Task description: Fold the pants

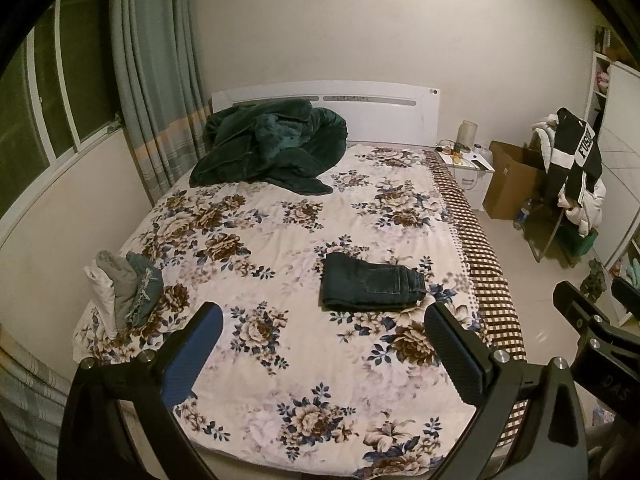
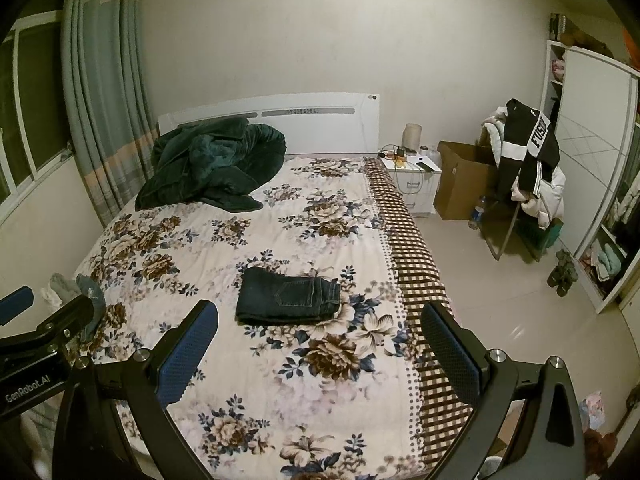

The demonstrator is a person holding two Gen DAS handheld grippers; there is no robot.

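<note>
Your left claw (image 1: pixel 324 344) and right claw (image 2: pixel 320 340) both hang spread wide and empty above the near end of the bed (image 2: pixel 256 380). Beyond them the dark jeans (image 2: pixel 288 295) lie in a compact folded stack on the floral cover; the folding looks finished. "GenRobot.AI" is printed on the left claw's body; the far-right jacket (image 2: pixel 530 148) reads "FUSIO".

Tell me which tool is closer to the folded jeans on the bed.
Hard to separate. The folded jeans lie ahead of the left tool, toward its right finger, and ahead of the right tool, toward its left finger. Both are open, held back, touching nothing.
</note>
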